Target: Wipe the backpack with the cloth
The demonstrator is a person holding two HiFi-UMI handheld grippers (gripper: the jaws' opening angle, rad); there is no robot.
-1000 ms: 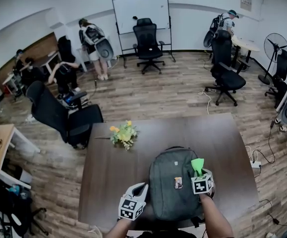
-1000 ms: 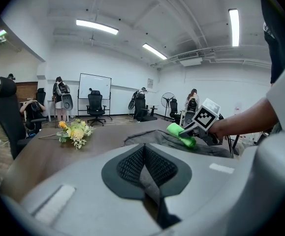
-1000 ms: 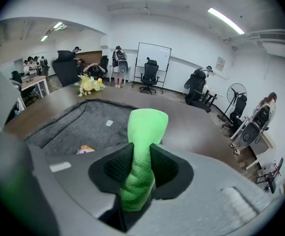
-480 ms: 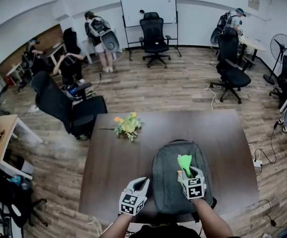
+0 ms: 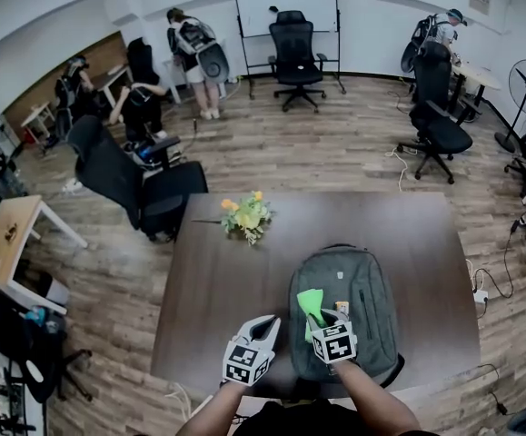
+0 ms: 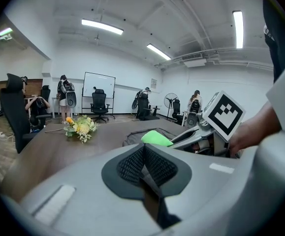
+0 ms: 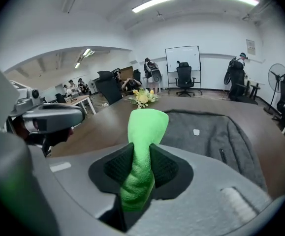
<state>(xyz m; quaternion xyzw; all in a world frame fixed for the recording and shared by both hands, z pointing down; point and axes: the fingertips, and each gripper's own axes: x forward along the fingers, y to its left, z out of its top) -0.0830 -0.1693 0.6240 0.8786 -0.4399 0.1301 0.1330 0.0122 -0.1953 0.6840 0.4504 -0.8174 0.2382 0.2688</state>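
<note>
A grey backpack (image 5: 346, 307) lies flat on the dark brown table (image 5: 208, 307), near its front right. My right gripper (image 5: 315, 320) is shut on a bright green cloth (image 5: 310, 302) and hovers over the pack's front left part. In the right gripper view the cloth (image 7: 144, 132) stands up between the jaws, with the backpack (image 7: 208, 132) beyond. My left gripper (image 5: 265, 332) sits just left of the pack above the table, jaws together with nothing in them. The left gripper view shows the cloth (image 6: 156, 137) and the right gripper (image 6: 191, 137).
A bunch of yellow flowers (image 5: 245, 213) lies on the table's far left part. Black office chairs (image 5: 135, 184) stand left of the table and further back (image 5: 440, 125). People stand by a whiteboard (image 5: 284, 3) at the far wall.
My right gripper has carried the green cloth leftward and nearer across the backpack, from its right side to its left part. The left gripper stayed beside the pack.
</note>
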